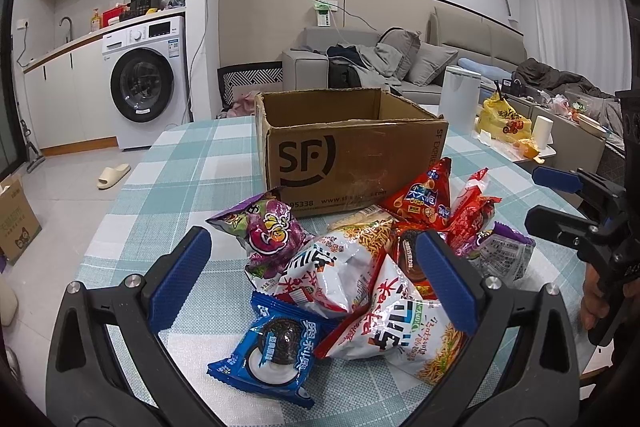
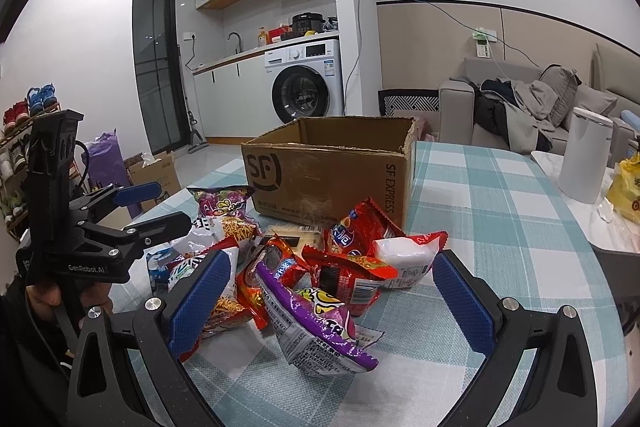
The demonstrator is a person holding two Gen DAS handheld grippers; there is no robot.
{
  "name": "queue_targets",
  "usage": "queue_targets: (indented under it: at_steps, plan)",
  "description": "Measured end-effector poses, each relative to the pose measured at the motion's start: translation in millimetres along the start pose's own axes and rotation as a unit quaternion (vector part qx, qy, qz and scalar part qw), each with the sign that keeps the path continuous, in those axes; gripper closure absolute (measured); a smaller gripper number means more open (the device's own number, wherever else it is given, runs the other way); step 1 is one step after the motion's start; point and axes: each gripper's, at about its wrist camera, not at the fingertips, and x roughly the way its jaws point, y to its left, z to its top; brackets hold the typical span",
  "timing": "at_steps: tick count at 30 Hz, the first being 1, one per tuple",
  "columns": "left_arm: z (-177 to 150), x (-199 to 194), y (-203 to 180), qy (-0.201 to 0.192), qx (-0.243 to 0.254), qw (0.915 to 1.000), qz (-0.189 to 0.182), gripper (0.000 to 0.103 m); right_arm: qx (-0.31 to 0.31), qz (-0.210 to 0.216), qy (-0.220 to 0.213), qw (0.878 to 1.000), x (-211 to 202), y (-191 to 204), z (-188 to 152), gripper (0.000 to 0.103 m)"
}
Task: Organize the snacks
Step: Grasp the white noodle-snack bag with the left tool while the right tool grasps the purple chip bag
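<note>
Purple snack packet (image 2: 316,323) lengthwise toward cardboard box (image 2: 332,175)

Snack packets (image 1: 352,263), loose heap, ahead of my claws.
Open cardboard box (image 1: 348,151) upright just beyond them; blue cookie packet (image 1: 268,355) lies nearest.

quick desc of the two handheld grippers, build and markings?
Both match: black plastic frames with silver screw heads, and blue textured pads on the fingers. Left gripper body reads "GenRobot.AI" in white, with a black cable behind its handle. Right gripper is black too. A dark sleeve shows at the left hand.
</note>
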Motion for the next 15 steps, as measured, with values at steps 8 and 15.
queue_targets:
  at_steps: [8, 15]
  plan:
    - [-1.7, 5.1, 4.7, 0.027, -0.013, 0.9994, -0.018, 0.001, -0.004, -0.012, 0.054, 0.998, 10.9, -1.6, -3.4, 0.000]
    - [-6.4, 1.1, -5.1, 0.056, 0.006, 0.9974, -0.045, 0.001, 0.015, 0.003, 0.096, 0.995, 21.2, -1.8, -11.1, 0.000]
